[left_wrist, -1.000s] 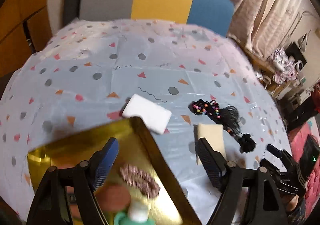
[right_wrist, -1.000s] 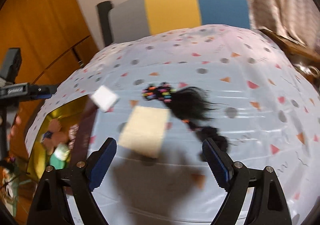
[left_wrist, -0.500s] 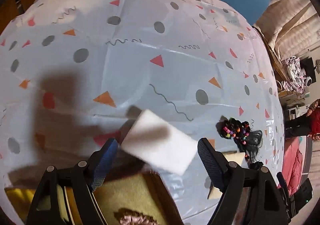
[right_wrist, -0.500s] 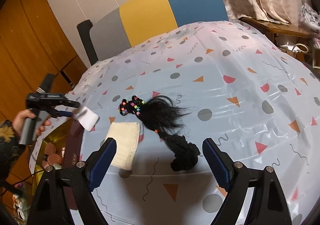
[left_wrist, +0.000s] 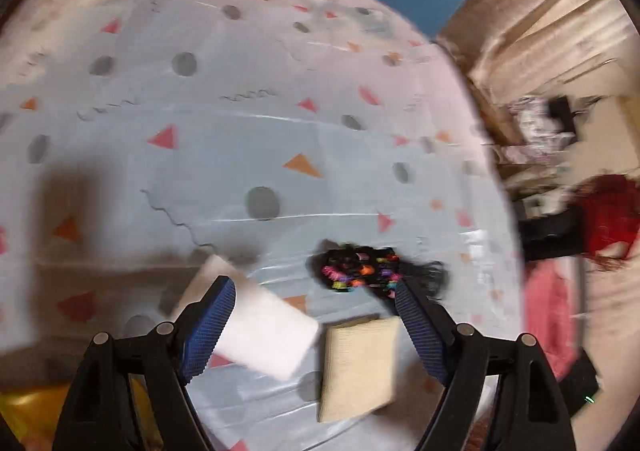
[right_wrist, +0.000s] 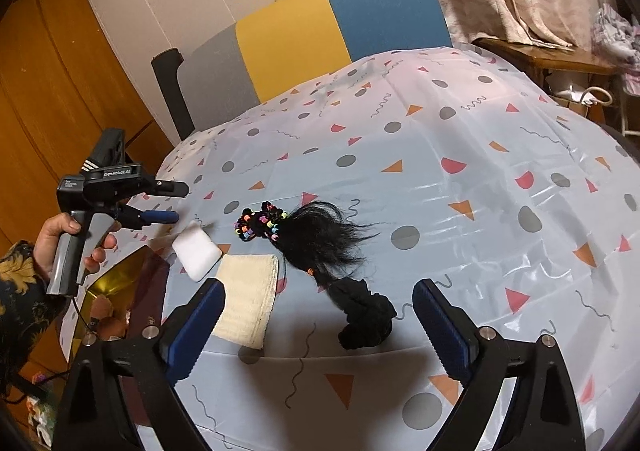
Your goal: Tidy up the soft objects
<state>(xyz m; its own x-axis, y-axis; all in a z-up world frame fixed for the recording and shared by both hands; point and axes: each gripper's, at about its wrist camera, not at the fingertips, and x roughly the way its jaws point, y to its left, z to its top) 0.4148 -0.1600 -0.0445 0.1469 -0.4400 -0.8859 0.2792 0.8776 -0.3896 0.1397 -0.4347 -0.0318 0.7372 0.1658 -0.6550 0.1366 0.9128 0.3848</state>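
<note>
At the counter's left edge, beside the gold tray (right_wrist: 120,275), the left gripper (right_wrist: 168,203) hovers fingers apart over the white sponge (right_wrist: 197,255). Beige cloth (right_wrist: 248,301), beaded black hairpiece (right_wrist: 316,239) and black scrunchie (right_wrist: 366,321) follow; right gripper (right_wrist: 320,331) gapes empty. Loose strands could snag the cloth.

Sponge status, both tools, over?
Left tool open, above sponge, not gripping. Right tool open, empty, near the scrunchie. Sponge on the table beside the cloth; nothing in the way.
</note>
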